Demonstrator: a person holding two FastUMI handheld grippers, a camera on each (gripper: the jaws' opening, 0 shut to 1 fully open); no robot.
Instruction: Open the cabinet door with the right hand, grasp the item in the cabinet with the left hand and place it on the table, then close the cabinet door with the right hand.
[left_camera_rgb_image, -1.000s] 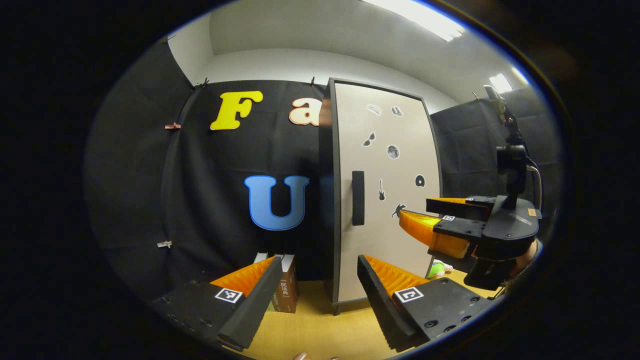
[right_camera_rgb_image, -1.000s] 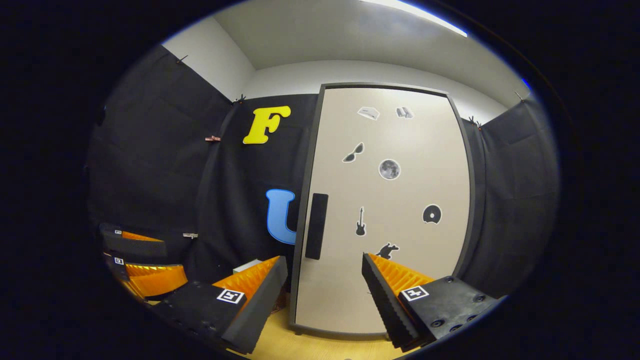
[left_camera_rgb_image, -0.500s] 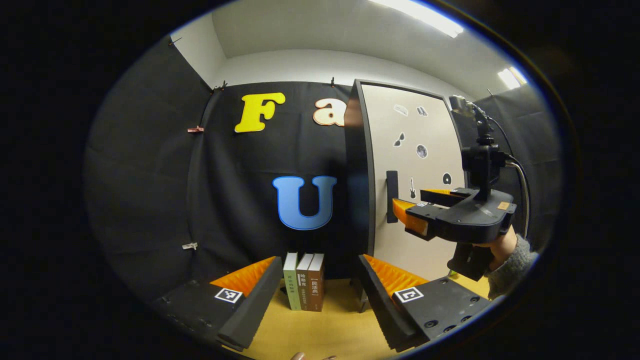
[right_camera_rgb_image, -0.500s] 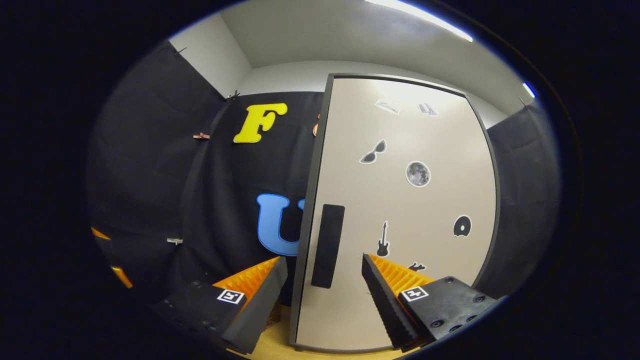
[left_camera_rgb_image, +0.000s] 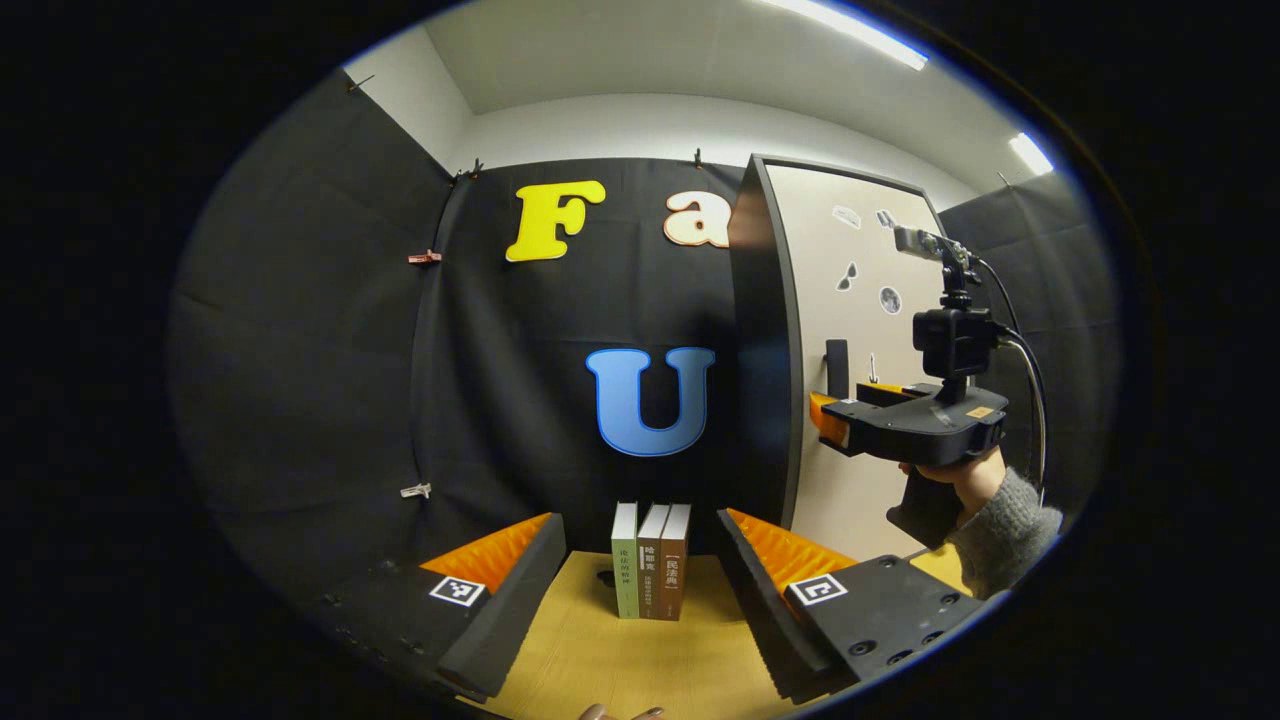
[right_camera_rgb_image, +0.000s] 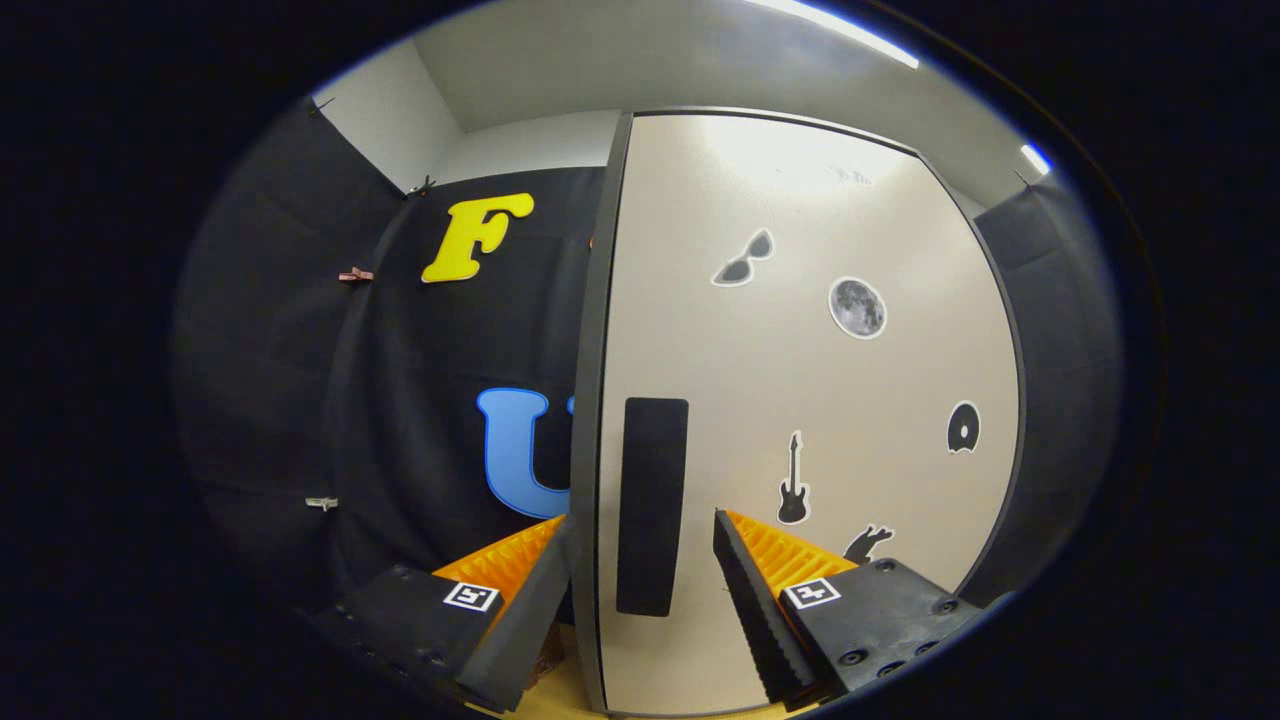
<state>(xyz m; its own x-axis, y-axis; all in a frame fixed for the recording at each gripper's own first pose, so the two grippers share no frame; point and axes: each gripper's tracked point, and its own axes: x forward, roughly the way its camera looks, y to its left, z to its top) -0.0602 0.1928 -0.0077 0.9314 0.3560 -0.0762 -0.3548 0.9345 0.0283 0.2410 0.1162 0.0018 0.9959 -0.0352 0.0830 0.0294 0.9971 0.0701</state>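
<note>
Lower centre of the left gripper view: three upright books carry spine lettering too small to read.

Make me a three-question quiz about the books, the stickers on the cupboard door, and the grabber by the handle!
1. Where do the books stand?
A. on the wooden table, left of the cupboard
B. on top of the cupboard
C. between the right gripper's fingers

2. How many books stand side by side?
A. one
B. three
C. six

3. How is the cupboard door?
A. shut
B. wide open
C. taken off

Answers:
1 A: in the left gripper view they stand upright on the table, beside the cupboard's dark side.
2 B: a green, a brown and a reddish-brown spine show there.
3 A: in the right gripper view the door lies flush in its frame, and the right gripper, open, has its fingers either side of the black handle, not yet squeezing it.
</note>
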